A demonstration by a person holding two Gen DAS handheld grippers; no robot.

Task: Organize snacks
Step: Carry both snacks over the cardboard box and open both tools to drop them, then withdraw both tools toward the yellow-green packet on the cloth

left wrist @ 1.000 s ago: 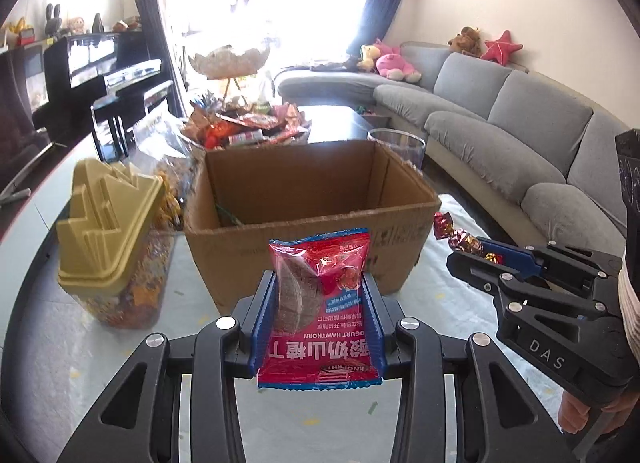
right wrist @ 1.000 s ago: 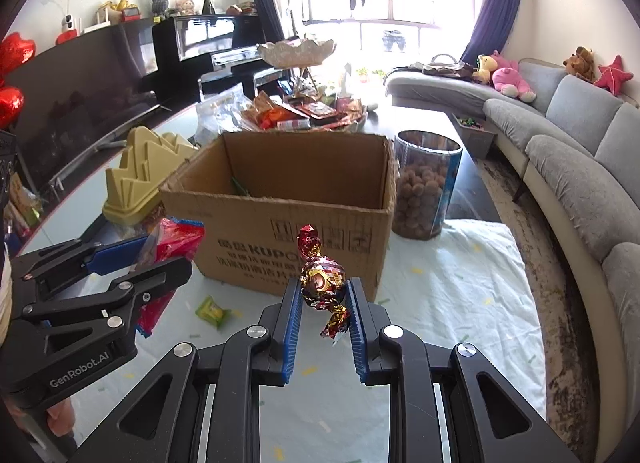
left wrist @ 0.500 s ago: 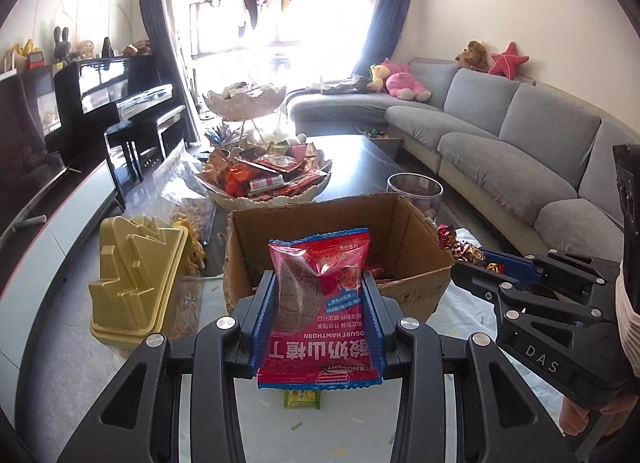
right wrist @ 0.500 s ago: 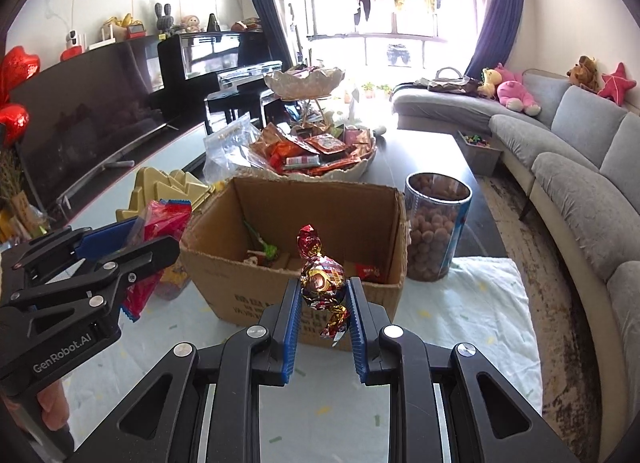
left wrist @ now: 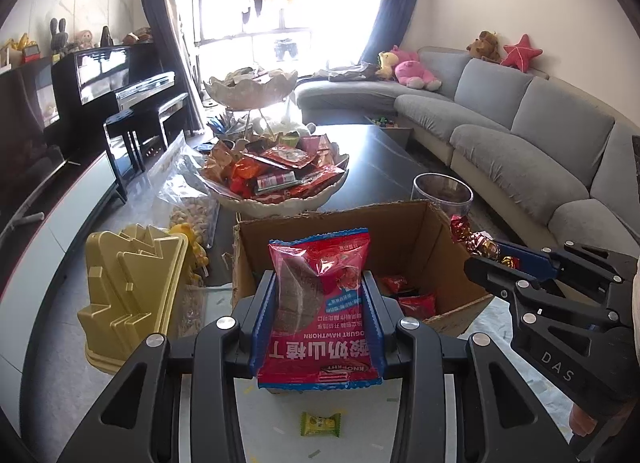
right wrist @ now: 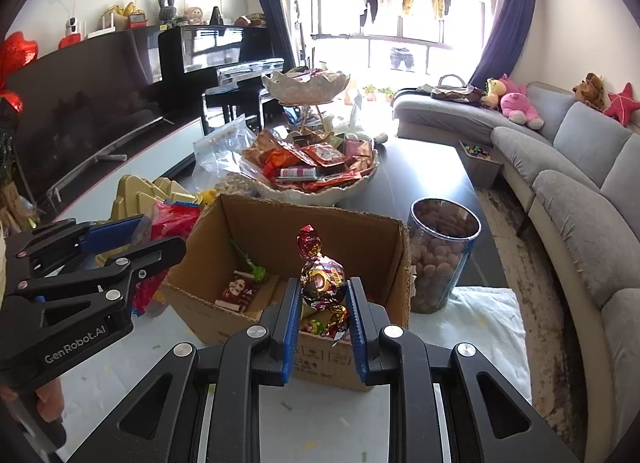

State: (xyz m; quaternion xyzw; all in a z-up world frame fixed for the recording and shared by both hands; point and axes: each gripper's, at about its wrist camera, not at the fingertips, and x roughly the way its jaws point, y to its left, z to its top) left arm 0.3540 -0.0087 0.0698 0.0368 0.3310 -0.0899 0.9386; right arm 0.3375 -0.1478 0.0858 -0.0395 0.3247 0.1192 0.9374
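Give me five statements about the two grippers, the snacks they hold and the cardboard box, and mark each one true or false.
1. The left gripper is shut on a red snack packet. True.
2. The right gripper is open with nothing in it. False: it is shut on a foil-wrapped candy.
3. The cardboard box is open at the top and already has snacks inside. True.
4. The clear jar standing beside the box has no contents. False: it is filled with small round brown snacks.
5. A small green-yellow candy lies on the table in front of the box. True.
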